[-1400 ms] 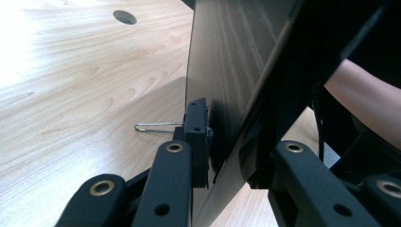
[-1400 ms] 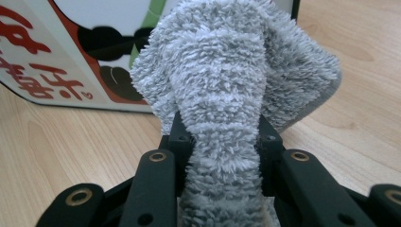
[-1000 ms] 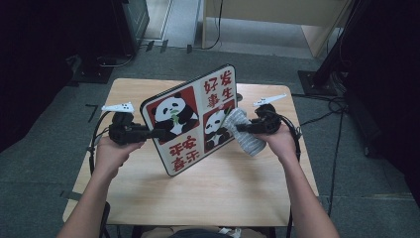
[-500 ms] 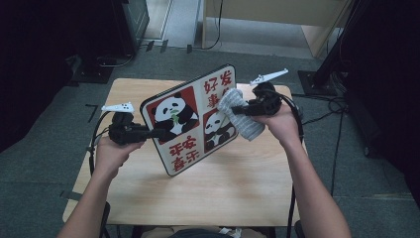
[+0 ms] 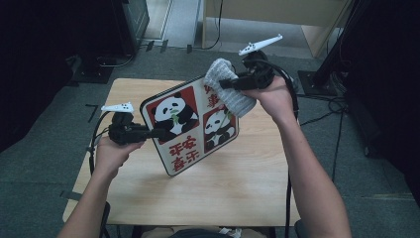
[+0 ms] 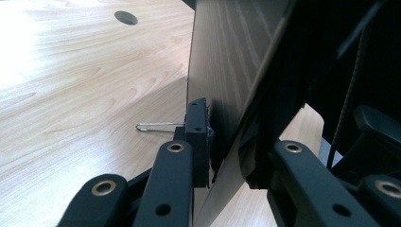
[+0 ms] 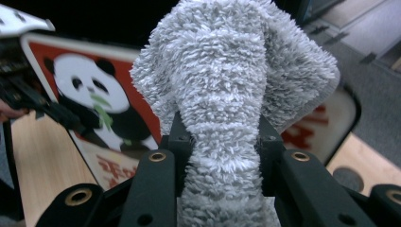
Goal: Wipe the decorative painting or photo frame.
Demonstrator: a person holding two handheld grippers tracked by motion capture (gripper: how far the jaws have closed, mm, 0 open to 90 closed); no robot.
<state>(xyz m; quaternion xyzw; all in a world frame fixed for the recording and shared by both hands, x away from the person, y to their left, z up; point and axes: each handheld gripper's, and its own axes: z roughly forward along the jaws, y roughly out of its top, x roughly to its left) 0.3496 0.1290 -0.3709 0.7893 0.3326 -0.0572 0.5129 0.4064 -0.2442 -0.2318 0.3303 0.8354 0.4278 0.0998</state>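
Observation:
A panda sign board (image 5: 190, 124) with red panels and Chinese characters stands tilted on the wooden table (image 5: 233, 183). My left gripper (image 5: 157, 133) is shut on its left edge; in the left gripper view the board's thin edge (image 6: 227, 142) sits pinched between the jaws (image 6: 222, 156). My right gripper (image 5: 225, 84) is shut on a folded grey towel (image 5: 229, 88) and holds it against the board's upper right corner. The right gripper view has the fluffy towel (image 7: 227, 94) bunched between the jaws, with the panda board (image 7: 90, 104) behind it.
A round cable hole (image 6: 126, 17) is set in the tabletop. Cables (image 5: 322, 114) trail on the floor to the right. A dark stand (image 5: 341, 59) rises at the right and dark equipment (image 5: 124, 25) stands beyond the far edge.
My right gripper has lifted the towel from the board's right middle up to its top right corner. The left gripper and the board have stayed put.

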